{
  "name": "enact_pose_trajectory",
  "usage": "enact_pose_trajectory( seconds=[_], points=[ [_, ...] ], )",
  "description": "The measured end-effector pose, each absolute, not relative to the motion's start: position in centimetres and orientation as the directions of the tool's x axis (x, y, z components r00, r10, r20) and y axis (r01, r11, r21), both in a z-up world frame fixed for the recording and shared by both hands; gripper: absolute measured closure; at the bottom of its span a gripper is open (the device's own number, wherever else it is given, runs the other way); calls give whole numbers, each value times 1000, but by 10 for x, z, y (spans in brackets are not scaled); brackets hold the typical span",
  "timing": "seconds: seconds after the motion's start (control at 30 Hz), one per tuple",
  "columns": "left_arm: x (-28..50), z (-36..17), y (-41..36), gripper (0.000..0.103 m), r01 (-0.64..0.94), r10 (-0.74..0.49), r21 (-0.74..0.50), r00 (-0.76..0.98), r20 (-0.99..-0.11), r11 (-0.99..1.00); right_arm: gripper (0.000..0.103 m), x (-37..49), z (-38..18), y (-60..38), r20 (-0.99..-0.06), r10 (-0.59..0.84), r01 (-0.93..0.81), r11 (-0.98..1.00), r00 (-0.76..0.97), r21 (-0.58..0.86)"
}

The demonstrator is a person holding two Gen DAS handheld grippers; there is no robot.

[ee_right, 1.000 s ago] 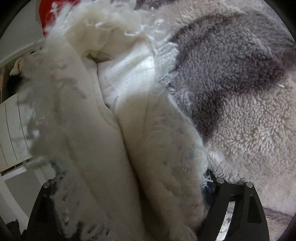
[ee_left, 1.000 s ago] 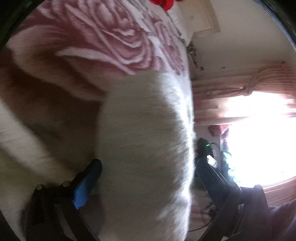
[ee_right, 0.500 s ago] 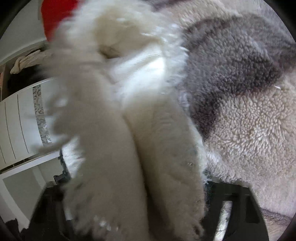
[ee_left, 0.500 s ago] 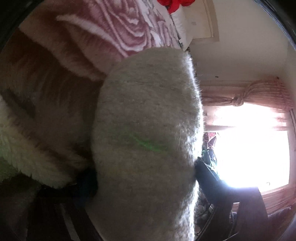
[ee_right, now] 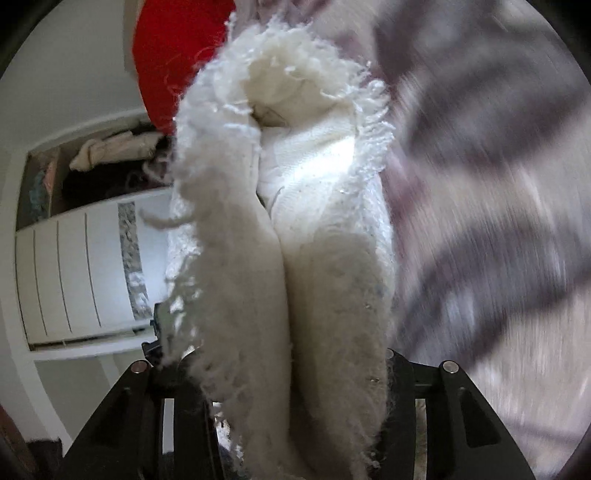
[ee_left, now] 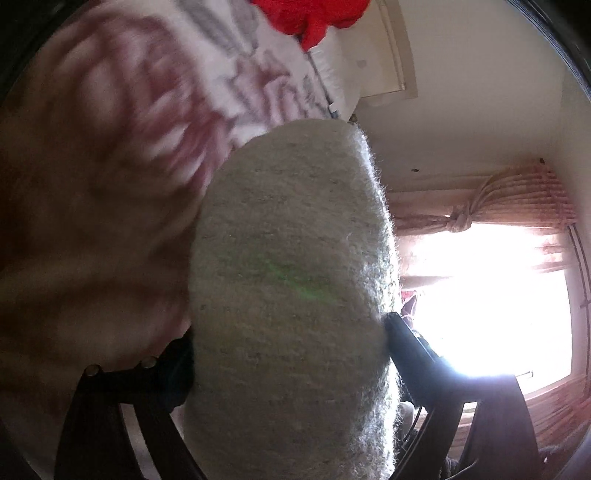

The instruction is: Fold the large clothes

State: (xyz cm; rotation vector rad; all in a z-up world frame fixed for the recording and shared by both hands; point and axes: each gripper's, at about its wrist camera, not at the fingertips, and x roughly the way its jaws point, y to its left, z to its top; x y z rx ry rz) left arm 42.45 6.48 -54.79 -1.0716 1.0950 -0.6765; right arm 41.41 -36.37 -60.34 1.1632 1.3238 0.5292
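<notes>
A thick fuzzy white garment [ee_left: 291,280] fills the middle of the left wrist view as a rounded fold. My left gripper [ee_left: 288,354] is shut on it, its black fingers [ee_left: 406,343] pressed against both sides. In the right wrist view the same shaggy white garment [ee_right: 295,206] stands bunched and doubled, its smoother knit inner side showing near the top. My right gripper [ee_right: 291,373] is shut on this bunch, with the fingertips buried in the fleece. Both grippers hold the garment lifted above a bedspread.
A rose-patterned fleece bedspread [ee_left: 122,122] lies under the left gripper and shows grey and beige [ee_right: 491,184] on the right, blurred. A red cloth [ee_left: 314,14] sits at the bed's far end. A bright window with a tied curtain [ee_left: 491,288] and a white wardrobe [ee_right: 77,266] stand beyond.
Both grippers have risen and swung with the garment; the bedspread has blurred and dropped away. More of the room, wardrobe and red cloth has come into view.
</notes>
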Motion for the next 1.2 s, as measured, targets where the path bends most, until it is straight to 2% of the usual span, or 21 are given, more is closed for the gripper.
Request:
enact_pose_trajectory(
  seconds=[0.17,0.37,0.47,0.53,0.6,0.7,0.73,0.77,0.83,0.93,1.0,1.07,1.13,1.2],
  points=[
    [535,-559,53,12,-14,-872,-930,343,-350,368,56,527,-602,-376,-458,842,258,393,284,882],
    [636,-616,36,12,-13,-880,-924,302,-367,381,56,647,-644,-390,-476,821,265,405,316,875],
    [650,-640,34,11,-28,-883,-915,251,-397,403,56,668,-670,-394,-508,811,304,424,291,853],
    [647,-636,36,11,-9,-886,-913,236,-398,408,56,673,-682,-389,-497,829,321,412,256,853],
    [644,-630,37,10,-19,-875,-900,227,-428,436,52,677,-680,-385,-507,832,315,430,225,846],
    [636,-616,45,10,-64,-831,-860,228,-507,507,39,688,-673,-385,-563,805,345,482,189,805],
    [632,-606,48,10,-67,-790,-823,248,-561,564,36,695,-663,-386,-601,778,342,522,185,781],
    [627,-592,49,10,-56,-731,-769,273,-625,637,30,701,-656,-386,-646,742,333,572,179,749],
    [615,-563,48,10,-19,-579,-622,340,-741,783,13,694,-628,-375,-798,579,298,743,163,600],
    [589,-523,33,8,44,-323,-340,443,-836,939,10,688,-592,-347,-932,324,268,895,164,358],
    [570,-509,26,2,72,-263,-259,445,-856,963,4,679,-574,-327,-977,145,247,952,158,181],
    [548,-497,20,2,66,-241,-237,437,-867,969,1,663,-554,-302,-984,-12,235,972,175,30],
    [538,-486,9,2,59,-207,-202,437,-875,978,1,635,-540,-284,-979,-70,243,970,193,-21],
    [525,-469,-4,2,55,-169,-161,449,-877,985,1,570,-519,-308,-977,-76,253,967,199,-23]
  ],
)
